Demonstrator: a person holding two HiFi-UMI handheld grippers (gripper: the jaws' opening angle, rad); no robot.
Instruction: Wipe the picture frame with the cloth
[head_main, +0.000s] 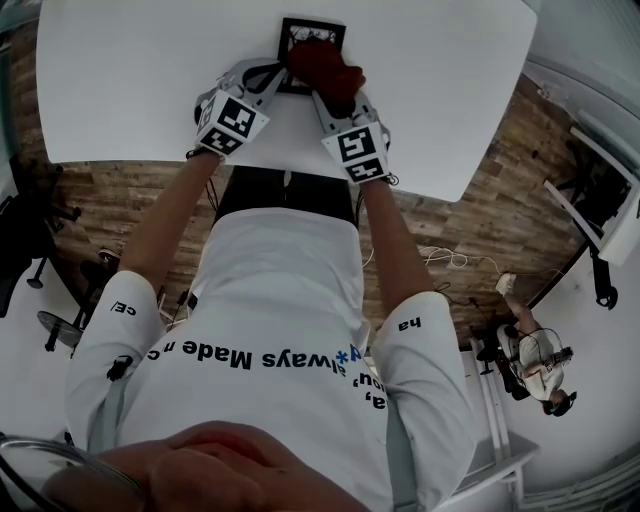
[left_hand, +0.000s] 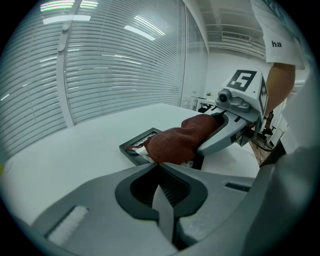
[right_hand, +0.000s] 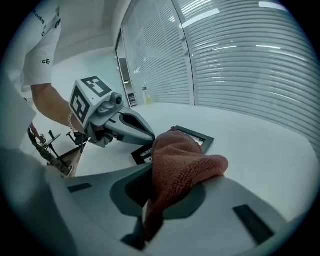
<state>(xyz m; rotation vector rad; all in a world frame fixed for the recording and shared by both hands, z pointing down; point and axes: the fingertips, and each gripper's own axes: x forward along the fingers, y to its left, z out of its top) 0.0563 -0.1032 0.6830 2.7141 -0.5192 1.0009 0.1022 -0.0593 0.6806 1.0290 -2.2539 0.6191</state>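
Observation:
A dark picture frame (head_main: 300, 35) lies flat at the far middle of the white table (head_main: 150, 70). A red-brown cloth (head_main: 327, 68) rests on the frame's near right part, and my right gripper (head_main: 328, 92) is shut on it. In the right gripper view the cloth (right_hand: 180, 165) bulges out of the jaws and hides part of the frame (right_hand: 200, 137). My left gripper (head_main: 276, 82) is shut, with its tips at the frame's near left edge. In the left gripper view its tips (left_hand: 156, 166) meet just before the frame (left_hand: 137, 145) and cloth (left_hand: 175, 142).
The table's near edge runs just behind both grippers, with wooden floor (head_main: 500, 200) beyond it. A chair (head_main: 30, 225) stands at the left and another person (head_main: 535, 365) sits at the lower right. Window blinds (left_hand: 100, 70) line the far side; a bottle (right_hand: 145, 96) stands there.

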